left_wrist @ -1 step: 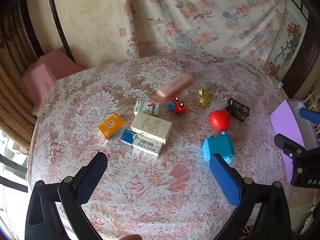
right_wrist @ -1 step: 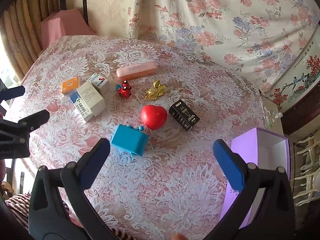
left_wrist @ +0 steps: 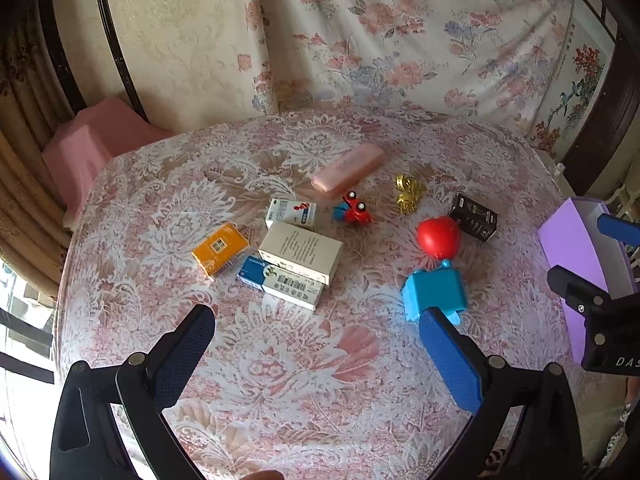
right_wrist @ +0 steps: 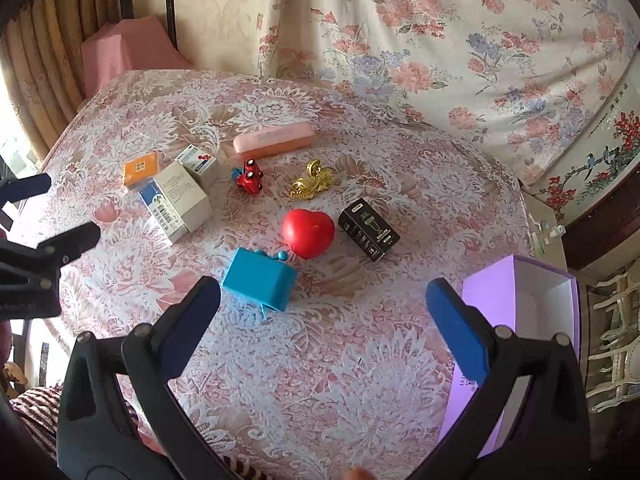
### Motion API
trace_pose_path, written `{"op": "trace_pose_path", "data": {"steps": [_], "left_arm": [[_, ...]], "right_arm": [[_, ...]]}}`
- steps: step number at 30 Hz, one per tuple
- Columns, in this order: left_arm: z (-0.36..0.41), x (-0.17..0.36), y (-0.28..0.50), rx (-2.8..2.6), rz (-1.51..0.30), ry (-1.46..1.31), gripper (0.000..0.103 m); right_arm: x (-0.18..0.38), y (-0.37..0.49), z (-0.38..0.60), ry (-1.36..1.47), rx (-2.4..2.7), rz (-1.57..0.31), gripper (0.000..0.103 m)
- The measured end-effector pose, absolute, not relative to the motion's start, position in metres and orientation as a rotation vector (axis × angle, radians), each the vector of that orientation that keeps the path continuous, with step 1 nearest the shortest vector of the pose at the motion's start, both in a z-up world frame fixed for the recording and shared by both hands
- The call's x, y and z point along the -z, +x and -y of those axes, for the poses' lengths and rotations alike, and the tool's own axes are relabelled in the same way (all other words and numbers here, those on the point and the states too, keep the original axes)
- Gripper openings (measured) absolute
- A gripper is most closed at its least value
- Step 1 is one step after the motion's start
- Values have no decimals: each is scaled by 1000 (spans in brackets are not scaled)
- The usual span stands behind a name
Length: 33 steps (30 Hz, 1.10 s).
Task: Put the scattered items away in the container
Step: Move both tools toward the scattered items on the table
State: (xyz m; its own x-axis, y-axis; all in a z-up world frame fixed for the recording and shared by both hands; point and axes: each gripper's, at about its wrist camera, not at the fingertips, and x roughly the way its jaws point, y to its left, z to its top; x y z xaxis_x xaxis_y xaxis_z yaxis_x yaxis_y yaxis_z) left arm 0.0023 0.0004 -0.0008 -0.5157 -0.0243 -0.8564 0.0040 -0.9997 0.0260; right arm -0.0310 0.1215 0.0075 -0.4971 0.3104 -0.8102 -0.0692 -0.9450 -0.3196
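Both grippers hang open and empty above the near part of the round table. The left gripper (left_wrist: 316, 314) is in front of a white box (left_wrist: 300, 250), a blue-white box (left_wrist: 280, 280), an orange box (left_wrist: 219, 249) and a small white box (left_wrist: 291, 212). The right gripper (right_wrist: 322, 286) is just short of a blue plastic toy (right_wrist: 260, 278) and a red heart (right_wrist: 308, 232). Farther back lie a black box (right_wrist: 368, 228), a gold ornament (right_wrist: 312, 184), a red toy car (right_wrist: 250, 180) and a pink case (right_wrist: 274, 142). An open purple box (right_wrist: 492, 288) sits at the right edge.
The table wears a pink-and-white lace cloth (left_wrist: 304, 360). A floral drape (left_wrist: 400, 40) hangs behind it and a pink-covered seat (left_wrist: 92, 136) stands at the back left. White chairs (right_wrist: 616, 340) stand beyond the purple box. A striped sleeve (right_wrist: 36, 404) shows at lower left.
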Motion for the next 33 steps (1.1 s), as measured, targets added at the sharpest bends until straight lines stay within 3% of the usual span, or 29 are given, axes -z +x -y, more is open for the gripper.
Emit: {"op": "trace_pose_path", "data": {"steps": [33], "left_arm": [[36, 32, 0, 2686, -93, 1668, 103]], "right_arm": [[13, -30, -115, -1470, -2494, 329, 103]]}}
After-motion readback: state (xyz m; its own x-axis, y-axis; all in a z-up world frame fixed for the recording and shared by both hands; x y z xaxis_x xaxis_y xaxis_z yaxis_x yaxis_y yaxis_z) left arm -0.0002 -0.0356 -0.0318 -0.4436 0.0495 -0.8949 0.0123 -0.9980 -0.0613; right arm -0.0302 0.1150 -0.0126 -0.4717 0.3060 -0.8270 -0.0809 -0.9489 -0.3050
